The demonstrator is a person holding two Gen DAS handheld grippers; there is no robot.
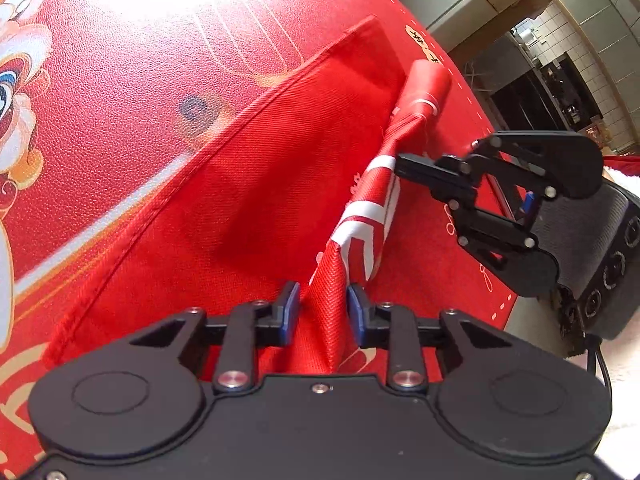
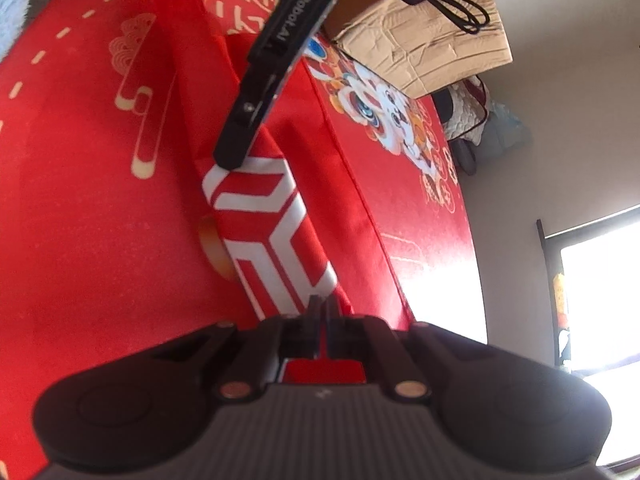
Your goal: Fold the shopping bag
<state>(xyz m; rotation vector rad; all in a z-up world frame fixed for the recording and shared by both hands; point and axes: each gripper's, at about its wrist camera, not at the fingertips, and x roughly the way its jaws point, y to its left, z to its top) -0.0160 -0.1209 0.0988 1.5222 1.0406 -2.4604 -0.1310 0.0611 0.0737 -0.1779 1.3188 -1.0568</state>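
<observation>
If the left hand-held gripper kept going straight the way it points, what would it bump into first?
Probably the red shopping bag. A raised fold of it already sits between the left hand-held gripper fingers, and the flat part lies just ahead on the red table mat. Depth is hard to judge here.

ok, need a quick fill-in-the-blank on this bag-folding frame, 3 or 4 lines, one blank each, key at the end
1. The shopping bag is mainly ____ in colour.
2. The fold pinched by the right tool carries a printed pattern in ____.
3. The left tool has ____-coloured pads on either side of a raised ridge of fabric.
4. Behind the table, in the right wrist view, sits a crumpled ____ box.

Missing words: red; white; blue; cardboard
</observation>
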